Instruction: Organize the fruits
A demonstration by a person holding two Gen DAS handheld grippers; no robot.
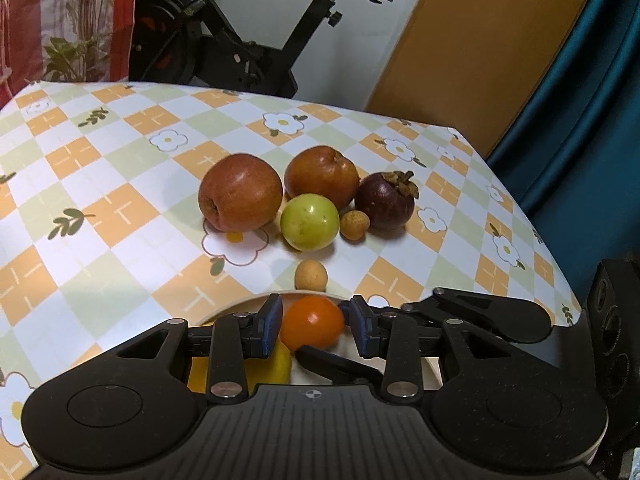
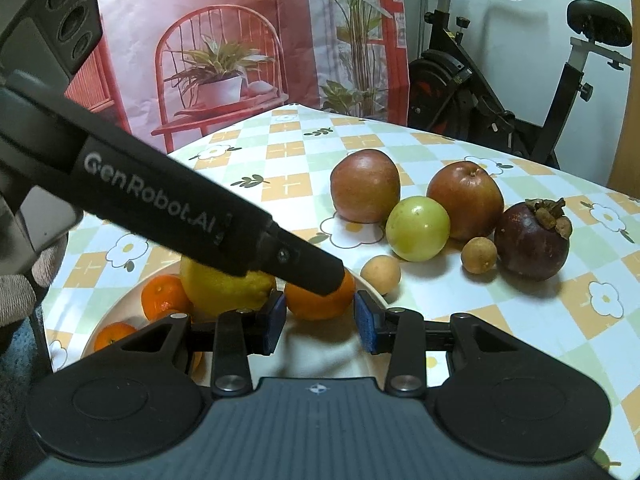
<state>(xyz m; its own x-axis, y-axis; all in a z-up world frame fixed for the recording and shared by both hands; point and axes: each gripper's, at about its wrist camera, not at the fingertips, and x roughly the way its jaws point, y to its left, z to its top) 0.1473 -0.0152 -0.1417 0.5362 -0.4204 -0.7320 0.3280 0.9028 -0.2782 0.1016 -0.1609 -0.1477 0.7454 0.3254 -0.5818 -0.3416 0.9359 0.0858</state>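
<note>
A pale plate (image 2: 332,354) near the table's front edge holds a lemon (image 2: 224,286) and two small oranges (image 2: 164,296). My left gripper (image 1: 314,322) hangs over the plate with its blue pads either side of an orange (image 1: 312,322); a small gap shows at the right pad. In the right wrist view the left gripper's finger (image 2: 304,266) rests on that orange (image 2: 320,300). My right gripper (image 2: 320,322) is open and empty just behind it. On the cloth lie two red apples (image 1: 240,192) (image 1: 322,176), a green fruit (image 1: 310,222), a mangosteen (image 1: 386,200) and two longans (image 1: 311,276) (image 1: 354,225).
The table has a checked flower tablecloth (image 1: 120,208). An exercise bike (image 1: 248,48) stands behind it. A printed backdrop (image 2: 248,52) hangs at the far left, a wooden door (image 1: 480,48) and a teal curtain (image 1: 592,92) at the right.
</note>
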